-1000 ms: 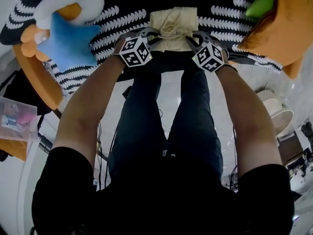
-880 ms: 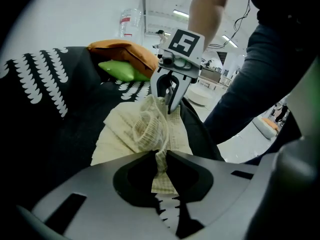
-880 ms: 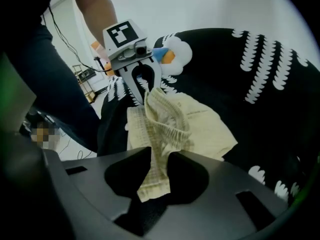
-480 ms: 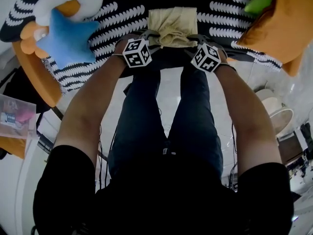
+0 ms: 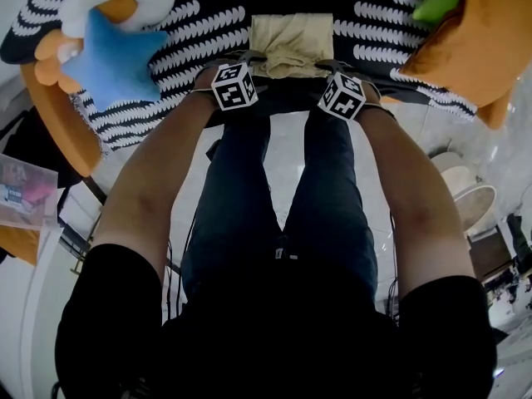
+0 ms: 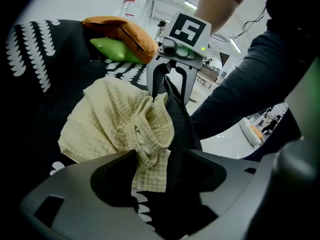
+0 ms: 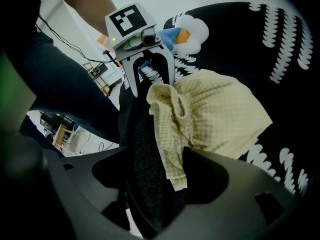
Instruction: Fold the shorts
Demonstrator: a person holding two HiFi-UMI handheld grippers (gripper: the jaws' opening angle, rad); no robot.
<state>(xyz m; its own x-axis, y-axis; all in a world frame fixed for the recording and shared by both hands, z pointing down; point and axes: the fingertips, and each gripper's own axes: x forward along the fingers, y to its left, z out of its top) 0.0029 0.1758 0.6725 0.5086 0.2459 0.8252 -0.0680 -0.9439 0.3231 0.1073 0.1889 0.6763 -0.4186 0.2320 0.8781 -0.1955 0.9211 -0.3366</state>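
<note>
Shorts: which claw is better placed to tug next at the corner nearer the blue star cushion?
Likely left: the left claw, jaws just opened, straddles that corner of the shorts, on the side of the blue star cushion.

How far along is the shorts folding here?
Done: the pale yellow checked fabric shorts lie in a compact folded bundle on the black-and-white patterned cover. In hand: left tool and right tool have just been opening, gathered edge loose between their jaws. Left: withdrawing, perhaps tidying.
</note>
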